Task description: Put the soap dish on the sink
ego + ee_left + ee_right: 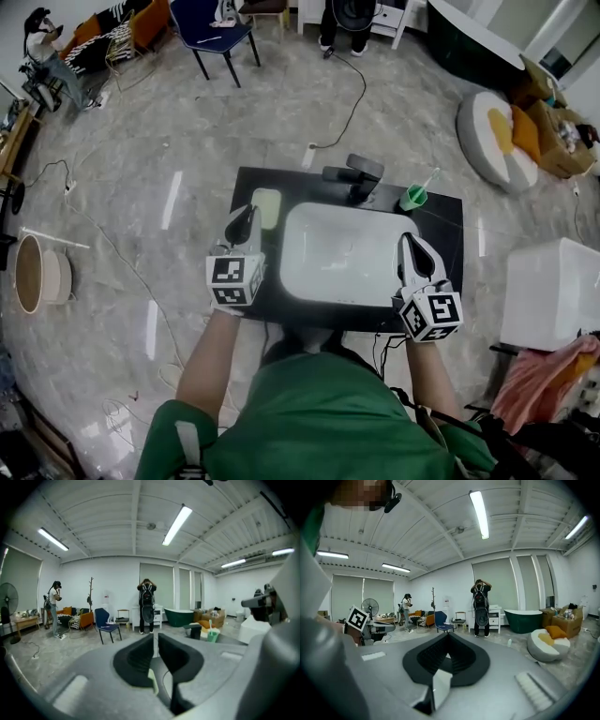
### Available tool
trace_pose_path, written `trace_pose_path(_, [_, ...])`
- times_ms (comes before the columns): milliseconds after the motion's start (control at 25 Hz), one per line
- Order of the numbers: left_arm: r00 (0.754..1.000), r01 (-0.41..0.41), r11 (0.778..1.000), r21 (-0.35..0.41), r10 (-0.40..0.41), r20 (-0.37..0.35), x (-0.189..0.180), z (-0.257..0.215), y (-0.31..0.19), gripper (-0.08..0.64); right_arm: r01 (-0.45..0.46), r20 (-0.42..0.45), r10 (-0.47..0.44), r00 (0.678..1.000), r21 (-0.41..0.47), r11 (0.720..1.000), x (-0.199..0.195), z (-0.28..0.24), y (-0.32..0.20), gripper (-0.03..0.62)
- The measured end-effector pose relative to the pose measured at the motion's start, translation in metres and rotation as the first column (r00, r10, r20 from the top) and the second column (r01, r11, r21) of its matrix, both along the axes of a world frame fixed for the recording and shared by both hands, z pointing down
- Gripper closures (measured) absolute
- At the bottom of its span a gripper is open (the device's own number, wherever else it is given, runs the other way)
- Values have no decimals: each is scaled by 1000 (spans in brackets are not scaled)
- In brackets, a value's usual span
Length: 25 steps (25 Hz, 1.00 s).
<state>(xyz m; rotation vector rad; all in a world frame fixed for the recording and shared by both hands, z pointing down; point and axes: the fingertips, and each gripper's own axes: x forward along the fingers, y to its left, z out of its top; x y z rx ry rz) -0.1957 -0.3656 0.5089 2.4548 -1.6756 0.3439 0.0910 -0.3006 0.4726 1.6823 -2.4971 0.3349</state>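
Left tongs [155, 639] a slit apart (empty), right tongs [447, 637] closed

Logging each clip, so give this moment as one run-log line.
left gripper: jaws a slit apart, empty, beside soap dish | right gripper: shut, empty | soap dish: flat on black counter left of sink

Floor [169, 141]: polished stone, glossy (lamp glare streaks on it). Countertop [450, 225]: matt black. Sink basin [337, 253]: smooth, glossy white. Soap dish [266, 206]: smooth, plastic-looking. Left gripper [155, 637]: matt grey shell, ribbed black pads [140, 656].
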Motion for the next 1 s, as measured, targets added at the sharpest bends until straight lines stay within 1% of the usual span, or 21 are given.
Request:
trace_pose_path(200, [999, -37, 992, 121, 38, -6, 15, -60, 25, 549, 19, 1, -19, 1000, 54, 998, -6, -22, 9, 595])
trace_pose_path(320, [999, -47, 985, 166, 50, -14, 19, -86, 39, 561, 27, 13, -28, 1000, 80, 996, -9, -36, 14, 595])
trace_pose_path(520, [997, -41, 978, 204, 52, -48, 20, -116, 56, 561, 40, 7, -41, 999, 129, 991, -13, -59, 24, 595])
trace_pose_path(680, [995, -64, 972, 228, 79, -59, 30, -134, 69, 561, 70, -64, -59, 996, 197, 978, -15, -78, 33, 595])
trace_pose_path(760, [994, -70, 967, 243, 87, -60, 35, -142, 75, 561, 81, -82, -64, 995, 222, 972, -14, -87, 37, 595])
trace_pose_path(880, [994, -67, 964, 257, 86, -62, 40, -150, 79, 561, 78, -84, -58, 995, 249, 965, -10, -97, 41, 595])
trace_pose_path(1000, [996, -51, 967, 251, 68, -62, 40, -150, 84, 561, 72, -73, -55, 996, 262, 962, -7, -104, 46, 595])
